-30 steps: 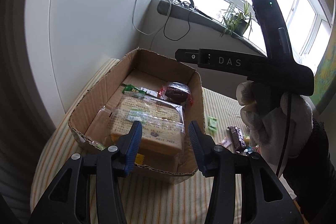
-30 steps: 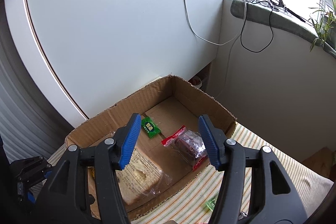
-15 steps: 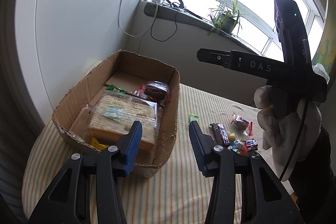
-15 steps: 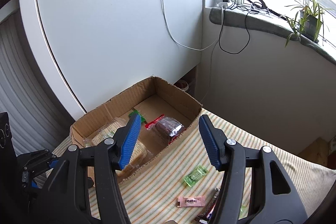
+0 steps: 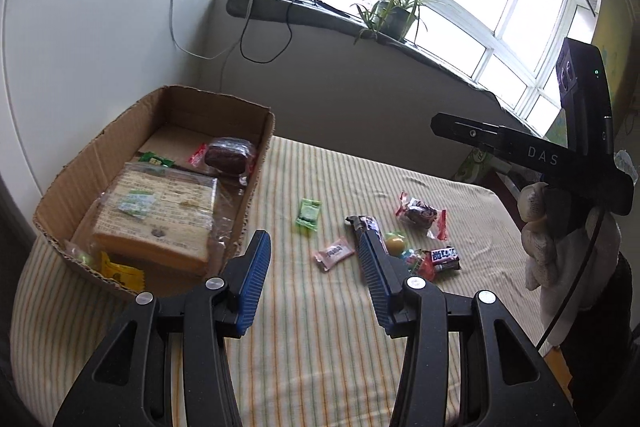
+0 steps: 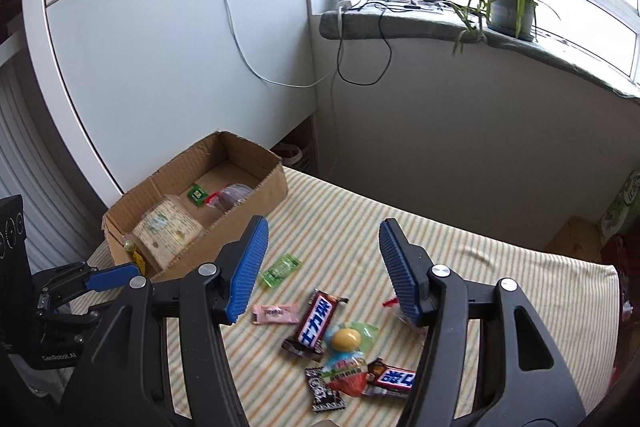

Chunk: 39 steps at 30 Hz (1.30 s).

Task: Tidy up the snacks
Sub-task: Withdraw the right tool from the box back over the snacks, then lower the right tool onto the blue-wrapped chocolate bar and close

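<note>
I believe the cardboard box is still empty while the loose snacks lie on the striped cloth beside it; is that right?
Not quite: the box is not empty. The left wrist view shows a bread pack, a dark cake and small green and yellow packets inside it. The loose snacks do lie on the striped cloth beside it.

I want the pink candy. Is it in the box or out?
Out. The pink candy lies on the striped cloth, apart from the cardboard box.
</note>
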Each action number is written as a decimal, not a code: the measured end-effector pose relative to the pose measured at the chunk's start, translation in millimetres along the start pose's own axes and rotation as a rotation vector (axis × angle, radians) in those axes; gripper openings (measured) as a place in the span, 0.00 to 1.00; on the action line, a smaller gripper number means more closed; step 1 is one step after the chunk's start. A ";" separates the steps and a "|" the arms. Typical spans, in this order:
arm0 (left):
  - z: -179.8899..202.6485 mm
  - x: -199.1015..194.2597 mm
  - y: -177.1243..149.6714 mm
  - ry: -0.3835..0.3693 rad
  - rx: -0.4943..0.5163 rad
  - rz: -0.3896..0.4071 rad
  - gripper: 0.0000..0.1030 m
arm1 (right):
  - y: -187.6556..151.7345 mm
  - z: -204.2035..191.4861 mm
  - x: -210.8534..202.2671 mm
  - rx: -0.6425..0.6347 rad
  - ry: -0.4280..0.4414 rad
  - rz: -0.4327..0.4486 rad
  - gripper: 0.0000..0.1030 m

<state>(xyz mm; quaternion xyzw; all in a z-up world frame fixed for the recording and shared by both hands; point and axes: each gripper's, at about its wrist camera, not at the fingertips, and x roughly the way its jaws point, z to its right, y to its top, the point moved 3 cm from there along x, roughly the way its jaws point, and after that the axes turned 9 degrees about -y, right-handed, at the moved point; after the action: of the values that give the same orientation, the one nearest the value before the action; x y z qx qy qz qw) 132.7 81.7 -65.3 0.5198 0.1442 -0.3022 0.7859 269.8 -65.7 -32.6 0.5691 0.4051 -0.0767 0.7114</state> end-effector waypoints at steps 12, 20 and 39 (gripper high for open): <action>23.4 35.7 -6.8 -0.046 0.008 -0.076 0.44 | -71.9 63.4 6.7 0.020 -0.006 -0.112 0.59; 35.3 64.2 -9.3 -0.050 0.012 -0.133 0.44 | -114.3 69.5 21.3 -0.087 0.018 -0.175 0.57; 42.4 130.4 -10.2 -0.003 0.042 -0.253 0.44 | -127.6 50.3 49.9 -0.336 0.107 -0.209 0.46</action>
<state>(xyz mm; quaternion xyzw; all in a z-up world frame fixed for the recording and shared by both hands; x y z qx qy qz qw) 223.7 -1.9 -125.6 0.5134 0.2010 -0.4026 0.7307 254.6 -135.4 -160.0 0.4007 0.5061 -0.0512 0.7620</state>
